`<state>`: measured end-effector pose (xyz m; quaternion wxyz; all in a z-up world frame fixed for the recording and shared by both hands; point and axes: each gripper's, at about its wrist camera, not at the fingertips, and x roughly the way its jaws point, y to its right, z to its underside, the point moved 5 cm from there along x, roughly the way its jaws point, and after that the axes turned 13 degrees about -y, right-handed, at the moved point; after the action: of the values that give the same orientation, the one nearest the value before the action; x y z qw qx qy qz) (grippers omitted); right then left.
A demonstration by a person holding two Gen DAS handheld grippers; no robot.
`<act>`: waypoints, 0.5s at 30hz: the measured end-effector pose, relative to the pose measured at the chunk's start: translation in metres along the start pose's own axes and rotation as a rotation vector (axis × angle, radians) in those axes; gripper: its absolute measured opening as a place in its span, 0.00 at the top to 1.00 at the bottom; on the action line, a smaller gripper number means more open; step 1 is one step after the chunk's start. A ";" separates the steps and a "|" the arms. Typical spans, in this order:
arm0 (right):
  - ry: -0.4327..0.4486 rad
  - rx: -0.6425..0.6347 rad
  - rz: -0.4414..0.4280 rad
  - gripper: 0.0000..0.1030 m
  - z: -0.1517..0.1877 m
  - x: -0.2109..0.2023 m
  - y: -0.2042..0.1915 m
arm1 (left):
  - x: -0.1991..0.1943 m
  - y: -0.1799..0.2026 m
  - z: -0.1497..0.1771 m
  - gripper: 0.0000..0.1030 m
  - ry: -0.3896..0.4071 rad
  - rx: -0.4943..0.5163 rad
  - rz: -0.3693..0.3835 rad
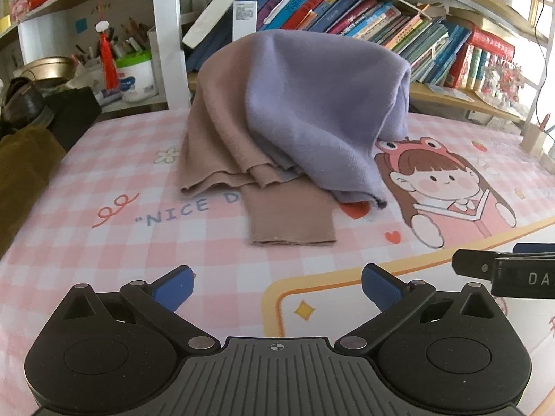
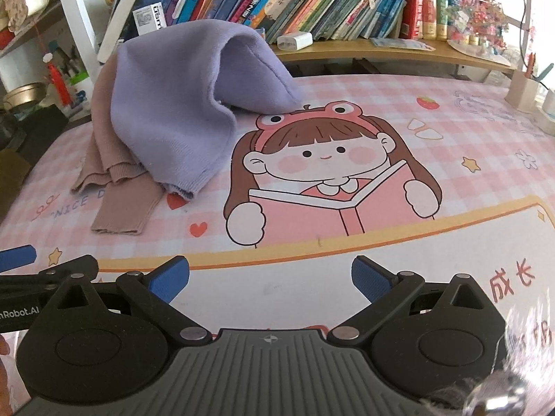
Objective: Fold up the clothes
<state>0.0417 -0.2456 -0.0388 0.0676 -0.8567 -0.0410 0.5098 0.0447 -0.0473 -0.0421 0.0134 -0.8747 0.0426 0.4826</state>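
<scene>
A crumpled garment, lilac (image 1: 319,104) on one side and tan (image 1: 215,131) on the other, lies heaped on the pink checked mat (image 1: 104,242). A tan sleeve (image 1: 291,215) sticks out flat toward me. In the right wrist view the lilac part (image 2: 173,104) and the tan sleeve (image 2: 128,204) lie at the far left. My left gripper (image 1: 277,287) is open and empty, short of the sleeve cuff. My right gripper (image 2: 270,280) is open and empty, over the mat's white panel, to the right of the garment.
Shelves of books (image 1: 364,17) run behind the desk. Pen pots and a white tub (image 1: 135,76) stand at the back left, with dark items (image 1: 31,111) at the left edge. A wooden holder (image 2: 523,90) stands at the back right. The right gripper's side shows in the left wrist view (image 1: 506,270).
</scene>
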 end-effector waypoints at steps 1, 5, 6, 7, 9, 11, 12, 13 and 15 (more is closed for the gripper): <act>-0.001 -0.008 -0.009 0.02 -0.001 0.000 0.002 | -0.001 0.003 0.000 0.00 0.004 -0.007 -0.008; -0.007 -0.033 -0.054 0.02 -0.006 -0.001 0.014 | -0.004 0.015 -0.002 0.00 0.005 -0.034 -0.048; -0.007 -0.038 -0.066 0.02 -0.007 -0.002 0.018 | -0.005 0.019 -0.002 0.00 0.005 -0.038 -0.060; -0.006 -0.039 -0.077 0.02 -0.009 -0.002 0.022 | -0.006 0.023 -0.003 0.00 0.006 -0.041 -0.073; -0.002 -0.040 -0.097 0.02 -0.011 -0.003 0.031 | -0.008 0.032 -0.006 0.00 0.011 -0.040 -0.099; 0.005 -0.035 -0.118 0.02 -0.014 -0.004 0.042 | -0.009 0.040 -0.009 0.00 0.015 -0.037 -0.130; 0.009 -0.030 -0.128 0.01 -0.015 -0.004 0.048 | -0.009 0.044 -0.011 0.00 0.016 -0.035 -0.148; 0.013 -0.023 -0.139 0.00 -0.015 -0.004 0.054 | -0.009 0.047 -0.013 0.00 0.016 -0.033 -0.166; 0.016 -0.006 -0.163 0.00 -0.016 -0.004 0.066 | -0.008 0.055 -0.017 0.00 0.019 -0.027 -0.194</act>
<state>0.0539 -0.3123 -0.0379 0.1064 -0.8547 -0.1116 0.4956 0.0504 -0.1024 -0.0250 0.0477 -0.8794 -0.0487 0.4712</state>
